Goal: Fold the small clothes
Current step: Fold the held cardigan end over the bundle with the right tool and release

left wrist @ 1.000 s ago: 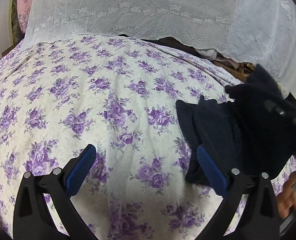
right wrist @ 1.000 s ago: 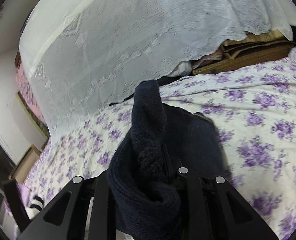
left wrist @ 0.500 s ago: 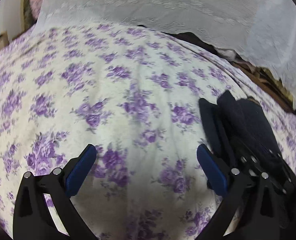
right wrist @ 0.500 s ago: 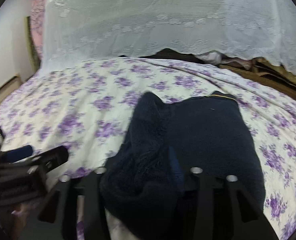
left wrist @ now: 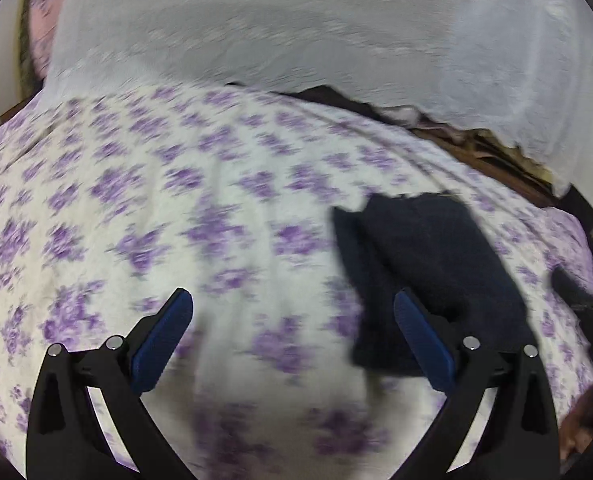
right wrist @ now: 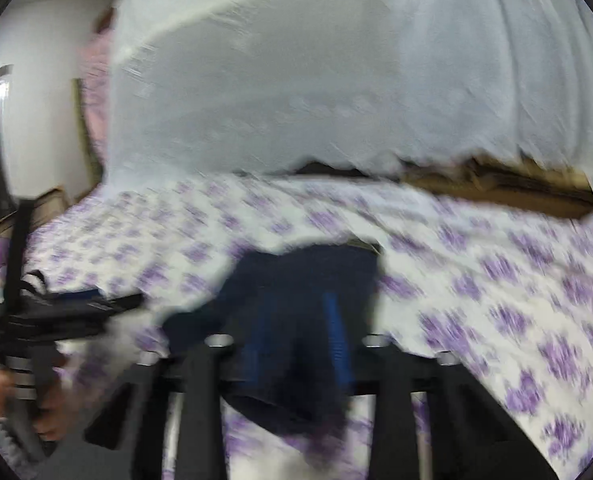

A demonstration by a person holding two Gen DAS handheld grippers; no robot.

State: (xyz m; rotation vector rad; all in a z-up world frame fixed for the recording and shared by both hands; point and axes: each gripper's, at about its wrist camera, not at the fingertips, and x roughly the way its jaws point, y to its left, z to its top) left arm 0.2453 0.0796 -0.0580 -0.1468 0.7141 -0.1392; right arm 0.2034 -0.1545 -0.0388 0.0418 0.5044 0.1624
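Clothes first: we see one dark blue knitted garment (left wrist: pixel 428 264) lying folded on the bed sheet (left wrist: pixel 176 208), which is white with purple flowers. We hold the left gripper (left wrist: pixel 292 336) over the sheet with its blue pads (left wrist: pixel 164 340) spread wide and nothing between them; the garment is just beside its right pad. Our right gripper (right wrist: pixel 296 336) has just been closing, and its blue pads are near each other with the dark cloth bunched between them, pinching it. Both pictures are blurry. A white lace cover (left wrist: pixel 296 32) hangs behind the bed. We can read no words or labels anywhere.
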